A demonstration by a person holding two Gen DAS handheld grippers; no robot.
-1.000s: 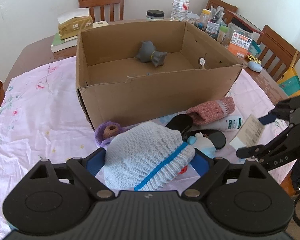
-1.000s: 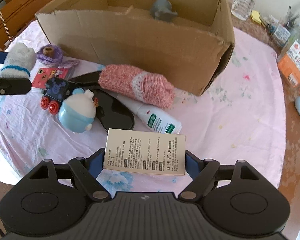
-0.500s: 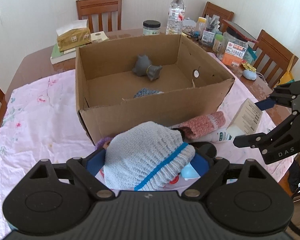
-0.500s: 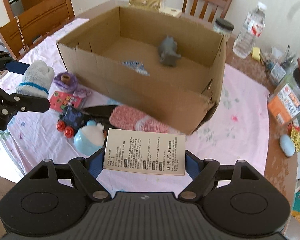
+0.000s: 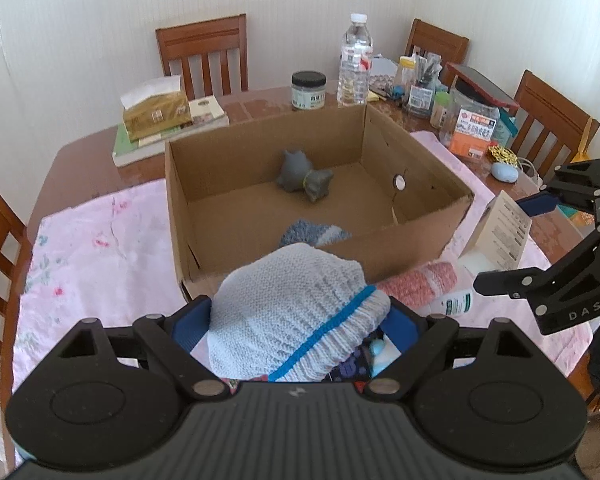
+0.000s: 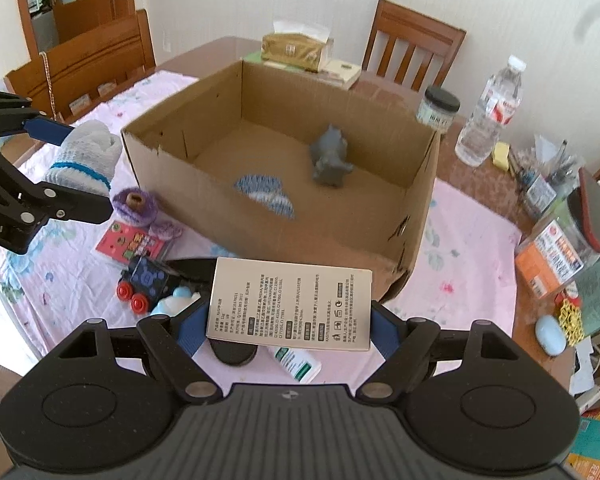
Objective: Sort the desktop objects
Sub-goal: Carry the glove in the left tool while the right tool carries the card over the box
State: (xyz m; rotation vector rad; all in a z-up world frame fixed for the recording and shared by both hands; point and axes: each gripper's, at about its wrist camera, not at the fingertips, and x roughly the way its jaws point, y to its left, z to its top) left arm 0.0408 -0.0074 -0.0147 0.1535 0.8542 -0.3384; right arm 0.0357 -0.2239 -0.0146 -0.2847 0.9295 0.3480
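I see a brown wooden surface [image 5: 80, 152] half covered by a pink floral cloth [image 5: 100, 248], on which sit an open cardboard box [image 6: 228, 220], a purple knit piece [image 6: 134, 202], a red card [image 6: 130, 242], a toy train [image 6: 142, 282] and a white tube [image 6: 298, 362]

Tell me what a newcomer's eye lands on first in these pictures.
The open cardboard box in the middle of the table, holding a grey toy and a blue-and-white knit piece. Next, the two loads held up in front of it: a rolled grey sock in the left tool and a printed carton in the right tool.
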